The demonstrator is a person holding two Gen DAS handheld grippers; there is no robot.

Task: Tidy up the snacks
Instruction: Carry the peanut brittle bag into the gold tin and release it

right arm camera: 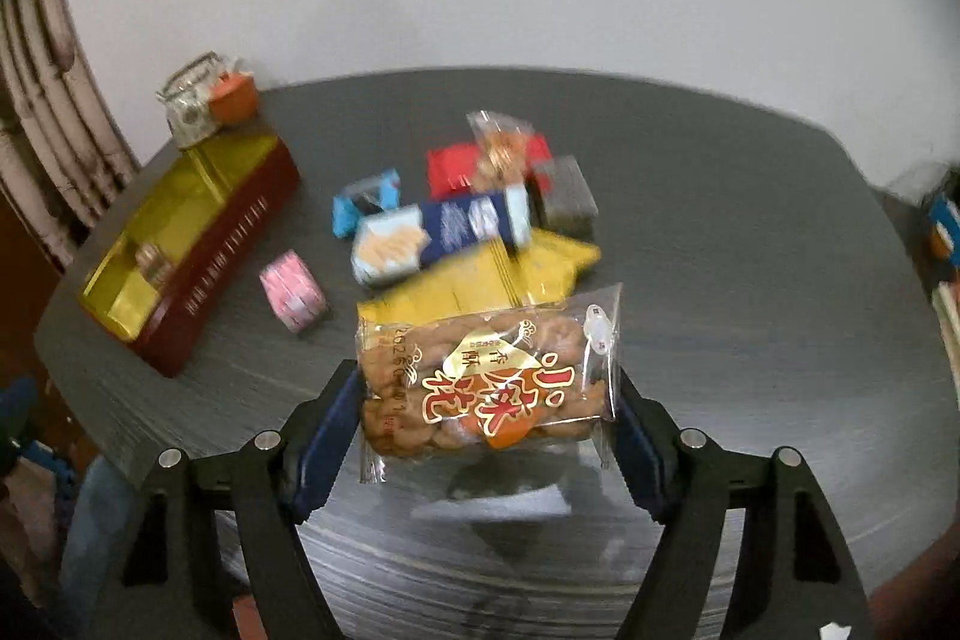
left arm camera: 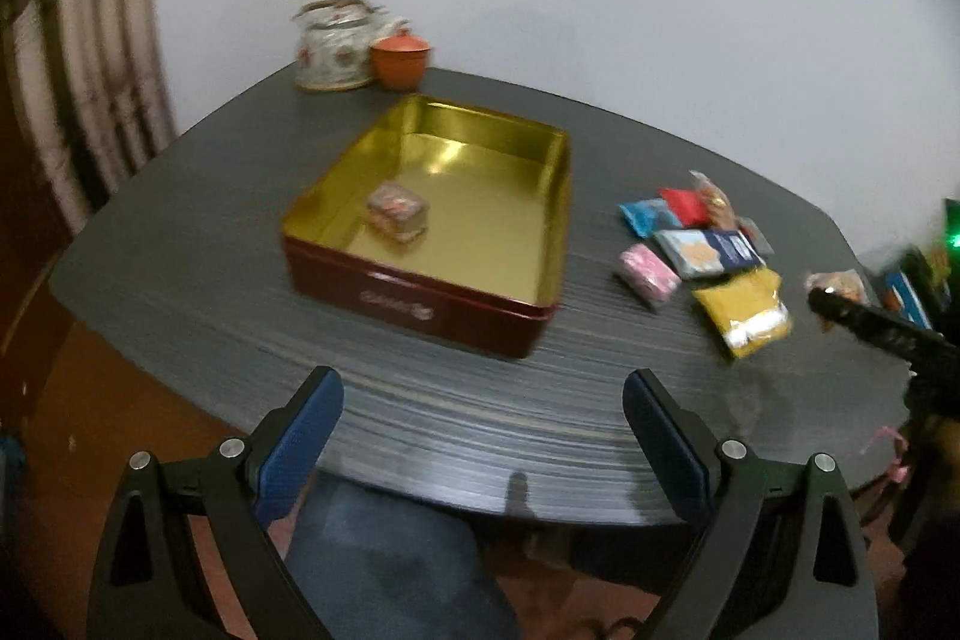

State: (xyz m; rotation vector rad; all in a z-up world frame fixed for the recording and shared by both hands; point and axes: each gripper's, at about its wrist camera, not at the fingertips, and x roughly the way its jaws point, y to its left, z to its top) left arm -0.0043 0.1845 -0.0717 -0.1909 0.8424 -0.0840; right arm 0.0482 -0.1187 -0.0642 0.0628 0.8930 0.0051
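Item: clear snack bag [right arm camera: 489,388], clamped across its width in right tongs [right arm camera: 489,436], lifted off counter [right arm camera: 750,280].
Left tongs [left arm camera: 480,436]: wide, empty.
Destination: tin [right arm camera: 180,244], 10 o'clock.
Risk: slick film slipping; bag dropping onto snack pile [right arm camera: 468,220], 12 o'clock.
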